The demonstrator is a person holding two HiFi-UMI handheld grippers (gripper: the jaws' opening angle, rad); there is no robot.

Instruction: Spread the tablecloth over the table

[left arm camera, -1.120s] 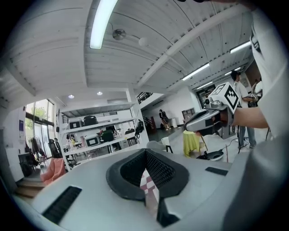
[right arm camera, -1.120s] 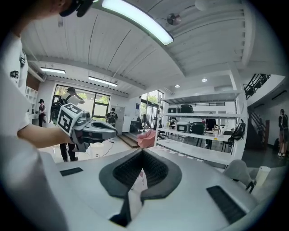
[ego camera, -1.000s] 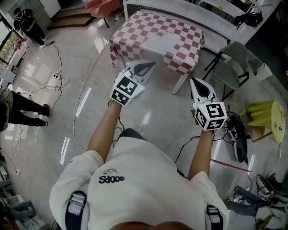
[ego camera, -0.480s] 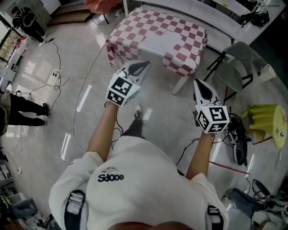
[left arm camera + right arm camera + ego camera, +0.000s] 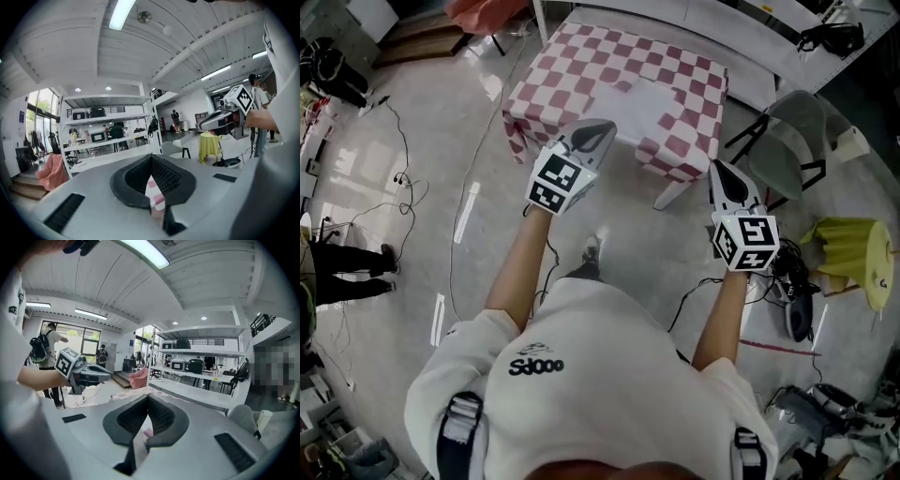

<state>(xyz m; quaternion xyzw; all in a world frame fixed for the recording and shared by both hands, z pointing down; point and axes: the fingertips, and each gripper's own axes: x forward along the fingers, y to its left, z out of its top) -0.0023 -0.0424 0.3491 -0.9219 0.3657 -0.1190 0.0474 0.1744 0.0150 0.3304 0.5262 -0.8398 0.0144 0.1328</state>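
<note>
Red-and-white checks on the tablecloth (image 5: 581, 66); black-and-white square markers on pale grey left tool (image 5: 600, 127) and right tool (image 5: 719, 168); yellow cloth (image 5: 848, 248) at right.

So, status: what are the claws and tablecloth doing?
Left claw shut, empty. Right claw shut, empty. Checked tablecloth on the table, ahead of both. Grey chair near right claw.
</note>
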